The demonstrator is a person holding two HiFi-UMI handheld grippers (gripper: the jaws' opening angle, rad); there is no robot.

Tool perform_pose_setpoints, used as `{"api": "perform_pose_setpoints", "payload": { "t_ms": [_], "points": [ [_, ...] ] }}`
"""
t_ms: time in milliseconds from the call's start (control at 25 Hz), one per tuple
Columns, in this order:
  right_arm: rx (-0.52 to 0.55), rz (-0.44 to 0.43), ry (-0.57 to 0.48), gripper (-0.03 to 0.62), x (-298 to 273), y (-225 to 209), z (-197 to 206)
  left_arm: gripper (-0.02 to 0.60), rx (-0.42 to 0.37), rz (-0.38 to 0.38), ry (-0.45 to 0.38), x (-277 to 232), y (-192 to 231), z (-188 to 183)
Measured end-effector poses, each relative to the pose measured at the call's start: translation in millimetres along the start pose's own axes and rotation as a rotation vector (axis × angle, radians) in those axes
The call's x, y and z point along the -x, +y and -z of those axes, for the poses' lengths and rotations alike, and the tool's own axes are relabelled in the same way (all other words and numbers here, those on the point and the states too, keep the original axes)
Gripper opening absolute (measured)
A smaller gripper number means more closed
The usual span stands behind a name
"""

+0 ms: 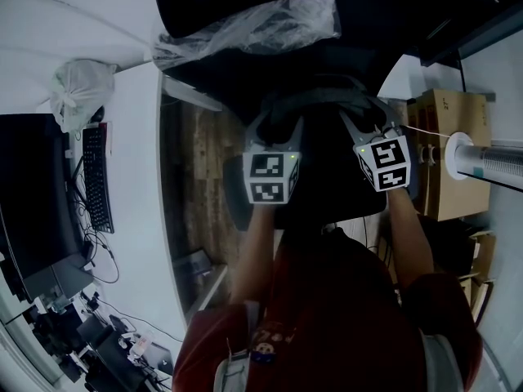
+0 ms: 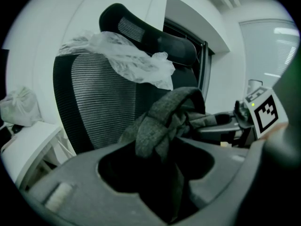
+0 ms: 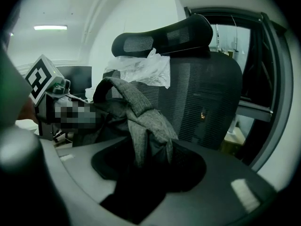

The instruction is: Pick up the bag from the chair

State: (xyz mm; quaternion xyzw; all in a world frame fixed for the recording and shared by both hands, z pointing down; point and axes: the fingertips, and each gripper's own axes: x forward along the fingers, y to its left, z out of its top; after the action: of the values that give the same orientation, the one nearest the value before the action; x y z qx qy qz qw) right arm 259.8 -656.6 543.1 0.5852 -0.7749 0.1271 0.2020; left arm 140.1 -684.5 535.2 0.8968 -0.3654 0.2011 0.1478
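A dark bag (image 1: 327, 166) lies on the seat of a black mesh office chair (image 1: 212, 6). Its grey fabric strap (image 2: 162, 117) arches up between my two grippers. My left gripper (image 1: 276, 119) reaches over the bag, and in the left gripper view the strap is bunched between its jaws (image 2: 160, 173). My right gripper (image 1: 366, 114) is beside it to the right, with the same strap (image 3: 136, 107) pinched in its jaws (image 3: 141, 173). The bag's body is hidden below the jaws in both gripper views.
A crumpled clear plastic sheet (image 1: 253, 27) is draped over the chair's backrest. A white desk on the left carries a knotted white bag (image 1: 78, 88), a keyboard (image 1: 96, 178) and a monitor (image 1: 33, 194). Cardboard boxes (image 1: 445, 153) and a white cylinder (image 1: 482, 162) stand on the right.
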Motion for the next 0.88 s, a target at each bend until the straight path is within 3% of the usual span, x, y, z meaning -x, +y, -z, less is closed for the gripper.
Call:
{"api": "perform_pose_setpoints", "payload": {
  "t_ms": [360, 880],
  "points": [
    [-0.020, -0.006, -0.013, 0.189, 17, 6, 1, 0.218, -0.005, -0.002, -0.004, 15, -12, 1],
    [-0.005, 0.013, -0.067, 0.175, 87, 30, -1, 0.199, -0.065, -0.003, -0.046, 72, -56, -1]
  ]
}}
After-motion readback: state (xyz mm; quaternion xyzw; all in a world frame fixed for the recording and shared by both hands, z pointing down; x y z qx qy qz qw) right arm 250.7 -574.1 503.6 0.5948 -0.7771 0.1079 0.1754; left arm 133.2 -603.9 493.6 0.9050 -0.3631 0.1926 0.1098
